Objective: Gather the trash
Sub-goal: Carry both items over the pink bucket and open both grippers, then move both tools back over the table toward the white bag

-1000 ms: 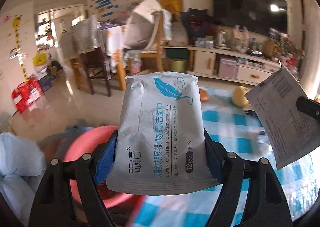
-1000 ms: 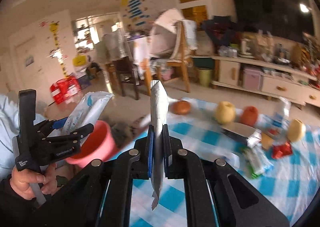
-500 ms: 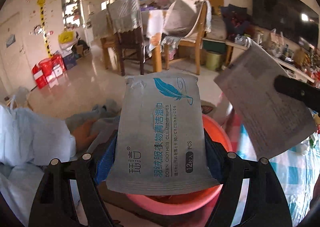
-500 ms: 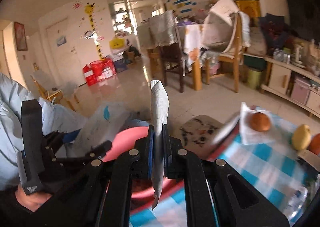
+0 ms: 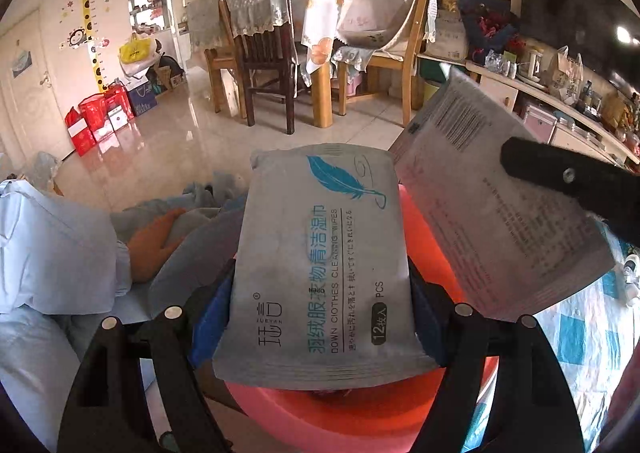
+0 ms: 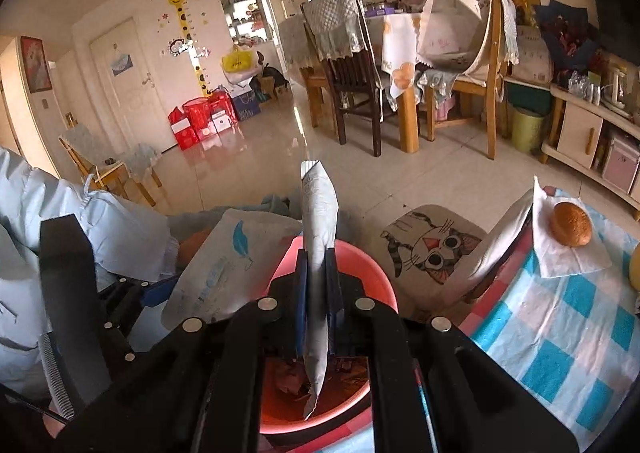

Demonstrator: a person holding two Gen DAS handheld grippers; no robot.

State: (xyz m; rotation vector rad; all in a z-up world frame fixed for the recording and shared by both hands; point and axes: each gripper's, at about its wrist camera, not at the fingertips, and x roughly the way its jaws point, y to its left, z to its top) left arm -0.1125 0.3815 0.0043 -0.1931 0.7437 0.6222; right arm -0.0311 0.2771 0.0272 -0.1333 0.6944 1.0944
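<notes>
Both grippers have swung off the table: left gripper (image 5: 320, 317) clamps the wipes pack (image 5: 320, 273), right gripper (image 6: 316, 293) pinches a flat packet (image 6: 318, 253), above the pink basin (image 6: 376, 281).

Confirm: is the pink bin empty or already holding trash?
Holding trash. The right wrist view shows crumpled brownish scraps at the bottom of the pink bin, below the packet in the right gripper.

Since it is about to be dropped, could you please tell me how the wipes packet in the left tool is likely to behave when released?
The wipes packet looks flat and creased, so it is probably nearly empty and light. Standing upright between the left tool pads, it seems fairly stiff. Released, it would likely flutter rather than plunge into the pink basin.
</notes>
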